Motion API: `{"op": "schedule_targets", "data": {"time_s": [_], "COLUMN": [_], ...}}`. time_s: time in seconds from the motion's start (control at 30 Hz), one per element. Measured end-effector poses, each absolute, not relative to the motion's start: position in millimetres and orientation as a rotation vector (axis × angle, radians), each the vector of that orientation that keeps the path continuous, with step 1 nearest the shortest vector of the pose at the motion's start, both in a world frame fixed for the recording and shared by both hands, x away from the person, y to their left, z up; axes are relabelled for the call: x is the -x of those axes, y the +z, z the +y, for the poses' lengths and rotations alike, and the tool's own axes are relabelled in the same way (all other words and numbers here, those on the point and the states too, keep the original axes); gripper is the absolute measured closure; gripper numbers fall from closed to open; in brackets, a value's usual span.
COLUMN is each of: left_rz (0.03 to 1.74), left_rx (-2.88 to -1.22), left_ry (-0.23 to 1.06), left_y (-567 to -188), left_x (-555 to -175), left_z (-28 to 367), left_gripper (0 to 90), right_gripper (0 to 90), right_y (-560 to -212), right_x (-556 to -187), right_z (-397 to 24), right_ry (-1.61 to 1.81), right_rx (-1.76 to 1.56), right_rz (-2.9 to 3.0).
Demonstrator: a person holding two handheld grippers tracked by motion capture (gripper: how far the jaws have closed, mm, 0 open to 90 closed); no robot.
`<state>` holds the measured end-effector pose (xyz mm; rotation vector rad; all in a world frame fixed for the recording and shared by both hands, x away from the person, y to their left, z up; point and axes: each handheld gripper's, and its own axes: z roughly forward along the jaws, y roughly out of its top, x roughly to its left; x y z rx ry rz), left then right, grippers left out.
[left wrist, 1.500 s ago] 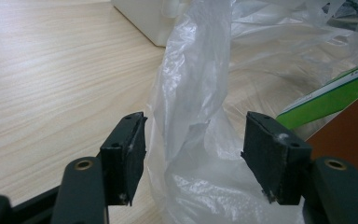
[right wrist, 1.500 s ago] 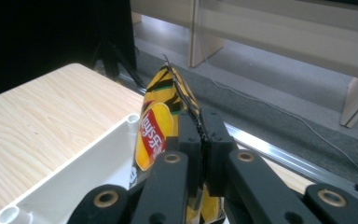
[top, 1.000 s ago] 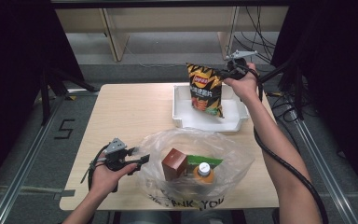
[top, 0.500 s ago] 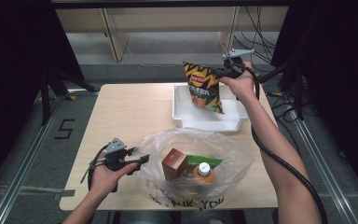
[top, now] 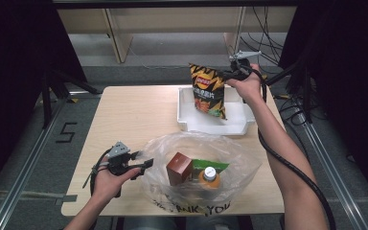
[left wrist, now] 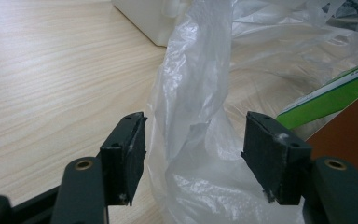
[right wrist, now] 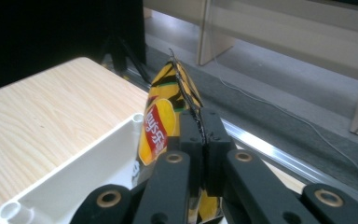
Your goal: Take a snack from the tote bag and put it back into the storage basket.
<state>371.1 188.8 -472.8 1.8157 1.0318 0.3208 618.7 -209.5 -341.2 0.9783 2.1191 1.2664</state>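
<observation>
One yellow-black chip bag (top: 207, 91), upright, top edge pinched, red logo

A light wooden table (top: 124, 115) stands on grey carpet (top: 172, 52), metal floor rails (top: 24, 167) alongside, pale wooden shelving (top: 120, 33) behind, dark curtains (top: 14, 57) flanking.

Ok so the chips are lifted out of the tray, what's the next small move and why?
Probably carry the chip bag, pinched at its top edge by the right hand-held gripper, toward the plastic bag. It already hangs above the white tray, and the plastic bag holds other groceries beside the open left hand-held gripper.
</observation>
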Motion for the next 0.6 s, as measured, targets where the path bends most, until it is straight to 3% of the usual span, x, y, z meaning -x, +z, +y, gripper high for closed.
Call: {"op": "schedule_targets", "data": {"time_s": [0.43,0.6], "left_rz": [1.037,1.027], "left_rx": [-1.813,-1.82], "left_ry": [0.316,0.316], "left_y": [-473.1,-473.3], "left_x": [-370.9,-370.8], "left_z": [187.9,187.8], "left_gripper": [38.4,38.4], "right_gripper": [84.9,78.3], "right_y": [-343.3,-347.6], "right_x": [-624.3,-626.6], "right_z": [-221.0,-222.1], "right_ry": [1.093,1.065], "right_rx": [-0.989,-1.013], "right_rz": [2.117,2.073]}}
